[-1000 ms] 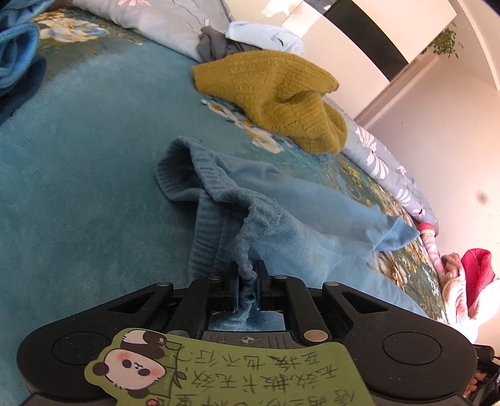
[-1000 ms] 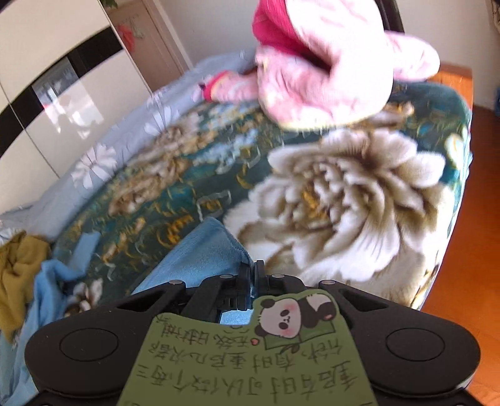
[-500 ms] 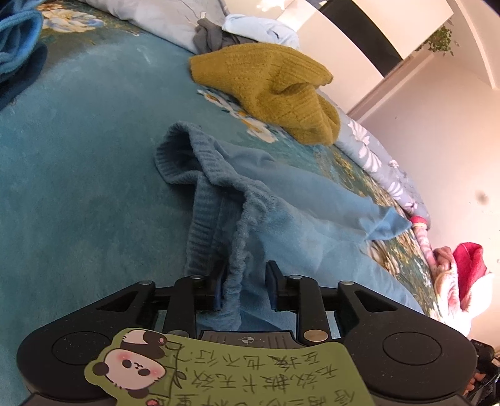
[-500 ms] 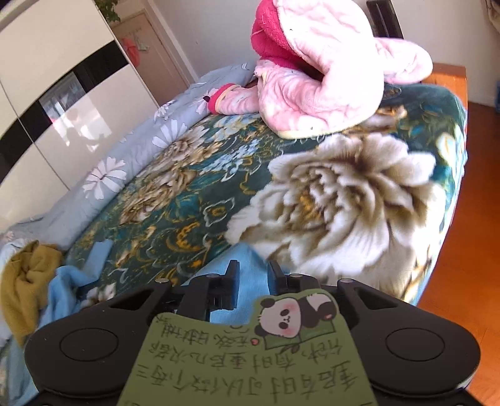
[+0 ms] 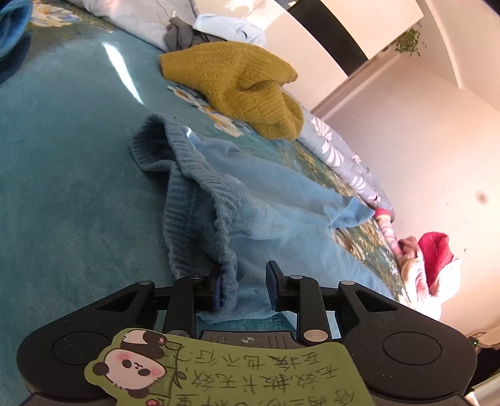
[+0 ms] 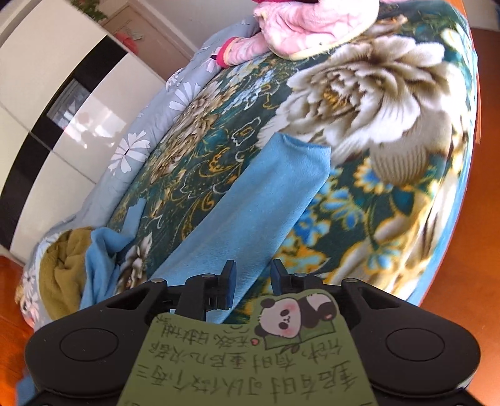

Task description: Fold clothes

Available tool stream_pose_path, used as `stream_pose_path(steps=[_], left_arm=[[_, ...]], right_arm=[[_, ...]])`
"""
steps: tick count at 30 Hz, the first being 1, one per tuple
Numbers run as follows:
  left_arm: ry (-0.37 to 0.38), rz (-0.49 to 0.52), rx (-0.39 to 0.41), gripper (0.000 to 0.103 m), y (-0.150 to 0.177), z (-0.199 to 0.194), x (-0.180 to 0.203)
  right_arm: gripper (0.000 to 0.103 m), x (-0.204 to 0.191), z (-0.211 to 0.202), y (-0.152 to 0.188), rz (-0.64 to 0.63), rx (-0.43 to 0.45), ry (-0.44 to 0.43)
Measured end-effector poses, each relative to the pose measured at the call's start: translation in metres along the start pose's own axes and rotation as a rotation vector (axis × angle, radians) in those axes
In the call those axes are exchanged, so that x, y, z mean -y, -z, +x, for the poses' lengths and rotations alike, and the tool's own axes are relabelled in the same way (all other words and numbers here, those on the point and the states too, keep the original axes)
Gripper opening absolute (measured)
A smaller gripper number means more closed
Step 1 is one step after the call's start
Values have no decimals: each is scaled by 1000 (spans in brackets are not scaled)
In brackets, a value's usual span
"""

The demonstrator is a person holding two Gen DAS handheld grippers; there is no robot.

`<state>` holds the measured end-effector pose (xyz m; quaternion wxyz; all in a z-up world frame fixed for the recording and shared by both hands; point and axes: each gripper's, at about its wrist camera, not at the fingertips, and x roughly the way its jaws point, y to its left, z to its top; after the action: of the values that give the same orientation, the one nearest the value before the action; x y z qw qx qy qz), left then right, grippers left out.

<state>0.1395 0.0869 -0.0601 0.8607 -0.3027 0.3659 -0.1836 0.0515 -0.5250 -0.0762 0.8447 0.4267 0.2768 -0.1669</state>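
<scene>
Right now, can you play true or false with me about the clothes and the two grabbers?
1. The left gripper is open. True.
2. The light blue pants are hanging in the air. False: they lie spread on the floral blanket.
3. The mustard knit sweater lies beyond the pants' waistband. True.
4. The right gripper is clamped on the pant leg. False: its jaws are apart.
5. The pink padded garment is folded flat. False: it is bunched up.
</scene>
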Motion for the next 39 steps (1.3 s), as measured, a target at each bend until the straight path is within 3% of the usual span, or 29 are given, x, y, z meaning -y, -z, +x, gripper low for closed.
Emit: stream_pose_path(steps=[5,7,8,16,20,26,27,30,34,39], left_arm=[[26,-11,6,22,1,-3,-6],[38,-21,8,16,2,-4,-8],[49,-28,8,15,2,-5,-9],[228,-26,51,7,-13,-32,-18],[196,29,10,7,-8,-41,-21],[62,-86,-36,7,8,-37,-44],[56,-100,-38,13,10,-39,-44],[42,-138,-41,48,17,-42,-45],[55,-178,-26,60,23,-43,-43],[50,-214,-14,61,23,-29,-38]], right_arm=[[23,-8,9,6,17,-12,-8],[7,-11,10,7,21,-15,-4],[5,-12,11,7,23,-16,-1],[3,-28,1,-5,6,40,-6],[3,-34,-8,-9,-31,64,-4],[3,-25,1,-4,-29,22,42],[3,-25,2,-3,-31,20,43],[3,-26,2,-3,-38,15,46],[3,-27,3,-4,-47,10,49],[4,-24,6,-2,-30,-2,47]])
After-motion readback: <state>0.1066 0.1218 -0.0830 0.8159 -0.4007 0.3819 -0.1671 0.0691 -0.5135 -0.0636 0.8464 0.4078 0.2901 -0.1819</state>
